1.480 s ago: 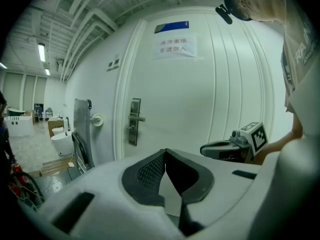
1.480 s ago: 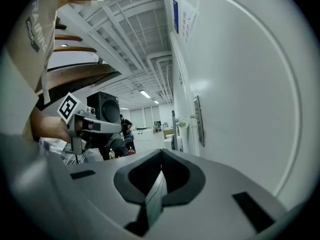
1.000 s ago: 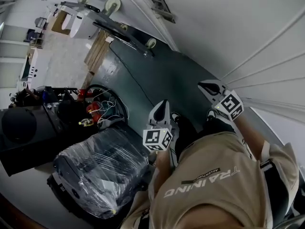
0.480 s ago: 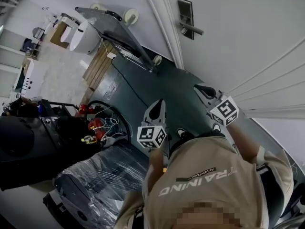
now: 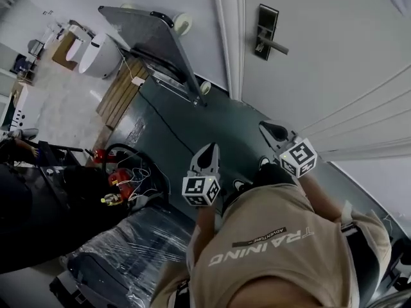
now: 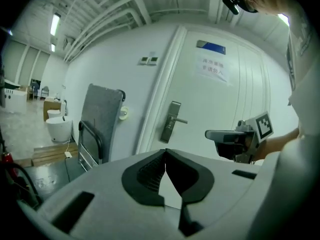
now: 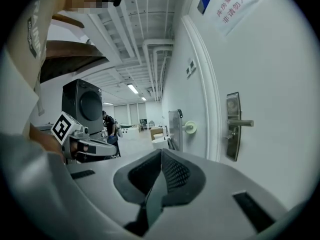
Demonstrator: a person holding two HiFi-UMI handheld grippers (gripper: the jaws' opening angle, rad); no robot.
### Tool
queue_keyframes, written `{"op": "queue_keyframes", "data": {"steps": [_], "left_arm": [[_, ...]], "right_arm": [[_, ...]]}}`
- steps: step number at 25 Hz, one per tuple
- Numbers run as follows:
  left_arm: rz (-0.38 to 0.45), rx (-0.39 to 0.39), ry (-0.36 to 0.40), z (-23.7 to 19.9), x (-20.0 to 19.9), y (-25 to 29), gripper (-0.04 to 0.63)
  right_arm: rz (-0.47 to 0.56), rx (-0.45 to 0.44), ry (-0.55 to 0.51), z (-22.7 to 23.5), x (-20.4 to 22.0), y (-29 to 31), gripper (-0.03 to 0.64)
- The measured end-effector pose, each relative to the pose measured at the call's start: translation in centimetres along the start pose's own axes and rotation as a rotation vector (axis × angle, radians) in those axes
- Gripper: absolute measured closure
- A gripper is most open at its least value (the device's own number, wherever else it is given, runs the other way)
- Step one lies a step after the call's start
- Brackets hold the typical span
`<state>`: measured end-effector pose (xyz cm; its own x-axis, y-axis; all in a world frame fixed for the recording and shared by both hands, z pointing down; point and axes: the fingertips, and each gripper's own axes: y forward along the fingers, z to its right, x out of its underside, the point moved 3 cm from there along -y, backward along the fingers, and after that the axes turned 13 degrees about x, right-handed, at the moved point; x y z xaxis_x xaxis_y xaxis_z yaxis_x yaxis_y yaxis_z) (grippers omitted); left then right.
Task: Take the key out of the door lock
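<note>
Plainly, the door lock (image 5: 266,25) sits on the white door (image 5: 334,37) well ahead of both grippers, its dark plate upright with the lever handle (image 5: 277,44) sticking out sideways. The key is too small to make out at the plate in any view. The left gripper (image 5: 209,147) is held low over the dark green floor mat (image 5: 212,111), and its fingers (image 6: 150,174) are pressed together at the tips with nothing between them. The right gripper (image 5: 266,127) hangs nearer the door, clear of the lock, and its fingers (image 7: 175,174) are likewise pressed together and empty. A folded grey platform trolley (image 5: 151,37) leans against the wall left of the door frame.
</note>
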<state>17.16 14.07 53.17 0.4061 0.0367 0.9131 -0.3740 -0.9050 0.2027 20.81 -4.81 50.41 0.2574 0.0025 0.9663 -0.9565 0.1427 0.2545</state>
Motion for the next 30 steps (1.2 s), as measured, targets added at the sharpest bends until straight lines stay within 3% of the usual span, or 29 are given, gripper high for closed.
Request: {"op": "queue_keyframes", "data": {"steps": [4,7,14,18,24,30], "left_arm": [[0.014,-0.01,-0.009,-0.5,0.8,-0.8,0.586],[0.001,-0.061,-0.05,-2.3,1.1,-2.0,0.586],[-0.064,-0.206,-0.038,-10.8,-2.6,-0.4,0.586],[-0.084,-0.172,0.024,-13.6,-6.5,4.6,0.586],[-0.056,-0.116,0.074,-14.1,-13.5,10.7,0.586],[-0.159,-0.068,0.071,-16.4,-13.2,15.8,0.586]], "right_arm": [[-0.024,-0.046,-0.02,-0.8,-0.2,2.7,0.603],[-0.042,-0.105,-0.001,-2.1,0.1,5.9,0.603],[0.01,-0.218,0.097,-1.9,-2.1,18.8,0.603],[0.061,-0.242,0.117,0.6,-4.6,24.4,0.603],[0.044,-0.248,0.129,5.5,-5.6,28.8,0.602],[0.11,-0.235,0.171,8.2,-6.3,32.4,0.601]]}}
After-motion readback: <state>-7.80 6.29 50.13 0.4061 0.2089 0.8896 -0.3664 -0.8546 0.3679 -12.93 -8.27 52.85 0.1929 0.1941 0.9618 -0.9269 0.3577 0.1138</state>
